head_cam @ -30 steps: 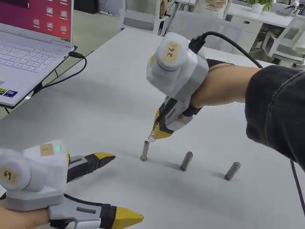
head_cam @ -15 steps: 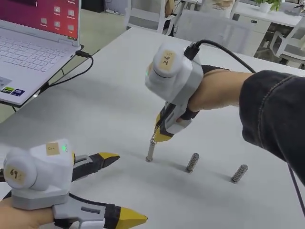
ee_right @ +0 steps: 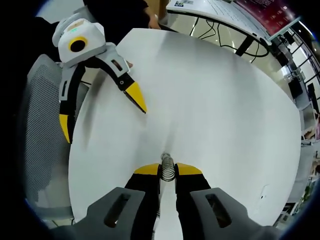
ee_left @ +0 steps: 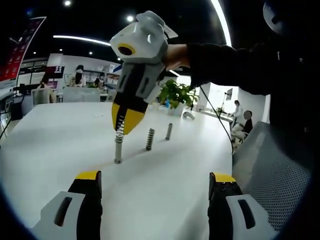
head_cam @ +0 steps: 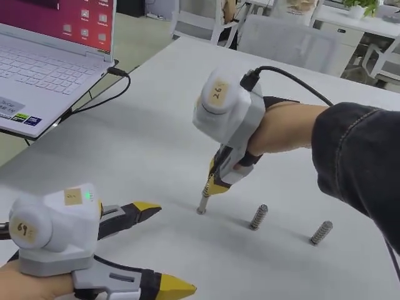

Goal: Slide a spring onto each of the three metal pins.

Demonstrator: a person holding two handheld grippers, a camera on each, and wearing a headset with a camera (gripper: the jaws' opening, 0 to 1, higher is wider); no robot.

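Spring (head_cam: 207, 186): pinched in the right gripper (head_cam: 215, 185), with the coil poking out below the yellow tips. From the right gripper view we're looking straight down its bore, and the jaws are squeezed against it on both sides.

Bare pin (head_cam: 202, 205): standing upright on the desk (head_cam: 156, 137), directly under that spring. In the left gripper view the spring's lower end meets the top of the pin. We honestly can't tell if it's threaded on at all.

Middle pin (head_cam: 259, 217): just to the right of the bare one in the head view, and it's got a spring coiled around it.

End pin (head_cam: 321, 232): further right in the same row, also wearing a spring.

Right gripper: comes down steeply at the bare pin, held by a hand in a dark sleeve, with a black cable running off its back.

Left gripper (head_cam: 167, 249): low at the near-left of the desk, jaws spread wide with nothing between them, well apart from the pins. Its tips point toward the row, so we see all three pins lined up past them in its own view.

Laptop (head_cam: 44, 69): open at the far-left corner of the desk, screen lit, with a black cord (head_cam: 100, 97) trailing from its side.

Background: office chairs and other desks beyond the far edge.
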